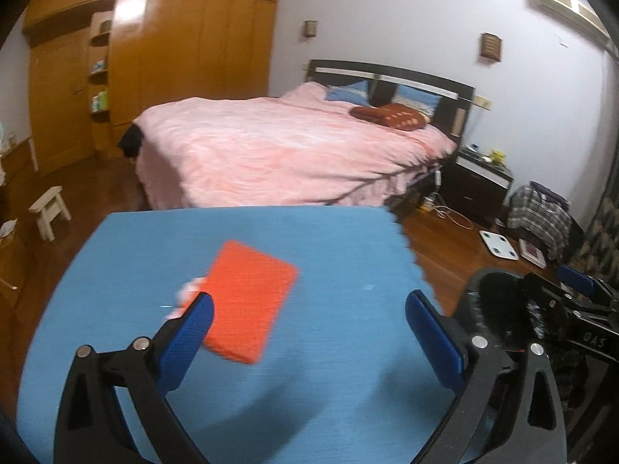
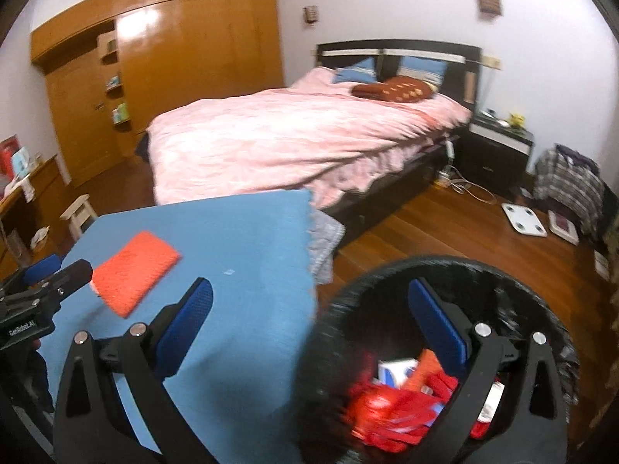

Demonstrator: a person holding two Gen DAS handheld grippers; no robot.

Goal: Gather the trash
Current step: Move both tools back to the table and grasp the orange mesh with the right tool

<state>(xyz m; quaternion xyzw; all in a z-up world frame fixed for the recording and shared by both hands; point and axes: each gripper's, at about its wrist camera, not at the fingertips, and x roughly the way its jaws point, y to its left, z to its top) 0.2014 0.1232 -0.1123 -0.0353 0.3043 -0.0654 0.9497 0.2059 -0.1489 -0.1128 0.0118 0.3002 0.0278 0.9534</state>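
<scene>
An orange cloth (image 1: 247,301) lies on the blue-covered table (image 1: 329,239); it also shows in the right wrist view (image 2: 135,270). A small pale scrap (image 1: 189,290) peeks out at its left edge. My left gripper (image 1: 309,317) is open and empty above the table, its left finger just beside the cloth. A black bin (image 2: 437,348) stands right of the table, holding red and white wrappers (image 2: 390,406). My right gripper (image 2: 309,309) is open and empty, its right finger over the bin mouth. The bin's rim (image 1: 491,301) shows in the left wrist view.
A bed with a pink cover (image 1: 278,147) stands behind the table. A small white stool (image 1: 50,208) is on the wood floor at left. A dark nightstand (image 2: 499,150), a white scale (image 2: 524,220) and a plaid bag (image 2: 568,181) are at right. A wooden wardrobe (image 2: 174,58) lines the back wall.
</scene>
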